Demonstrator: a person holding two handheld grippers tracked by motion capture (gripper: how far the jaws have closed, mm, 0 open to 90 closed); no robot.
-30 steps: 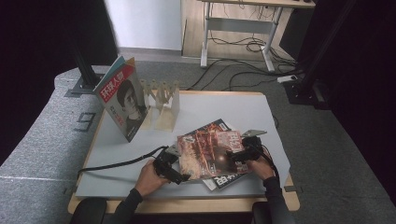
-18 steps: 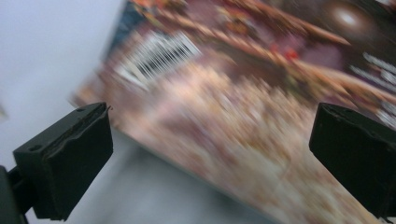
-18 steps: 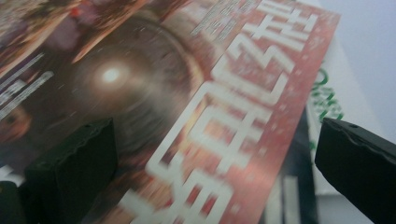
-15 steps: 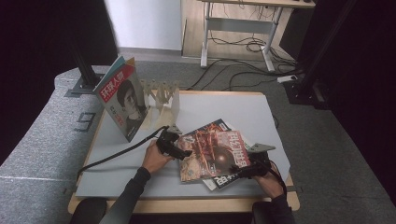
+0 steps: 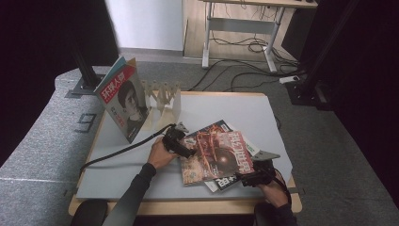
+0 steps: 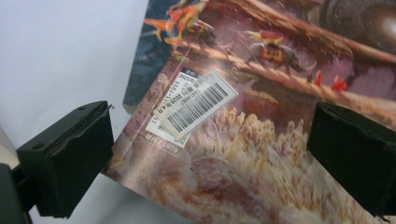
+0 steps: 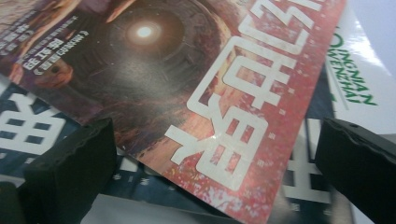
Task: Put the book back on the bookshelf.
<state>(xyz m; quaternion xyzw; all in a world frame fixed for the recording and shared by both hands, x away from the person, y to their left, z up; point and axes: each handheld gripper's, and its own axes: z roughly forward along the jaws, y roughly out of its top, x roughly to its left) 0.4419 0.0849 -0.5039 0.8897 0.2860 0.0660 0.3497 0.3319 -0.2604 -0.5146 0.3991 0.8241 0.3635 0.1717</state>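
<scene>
A red and brown magazine lies open-faced on top of a loose pile of magazines at the table's front right. My left gripper is open at the pile's left edge; in the left gripper view its jaws stand wide apart over the cover's corner with a barcode sticker. My right gripper is open at the pile's front right corner. In the right gripper view the red magazine with large white characters lies between the jaws, above a dark magazine and a white one.
One magazine with a portrait cover stands upright at the back left against a pale wooden rack. The grey table mat is bare behind the pile. A black cable trails left from the left gripper.
The left gripper moved forward and right to the pile's left edge. The right gripper drew back toward the front right corner of the pile.
</scene>
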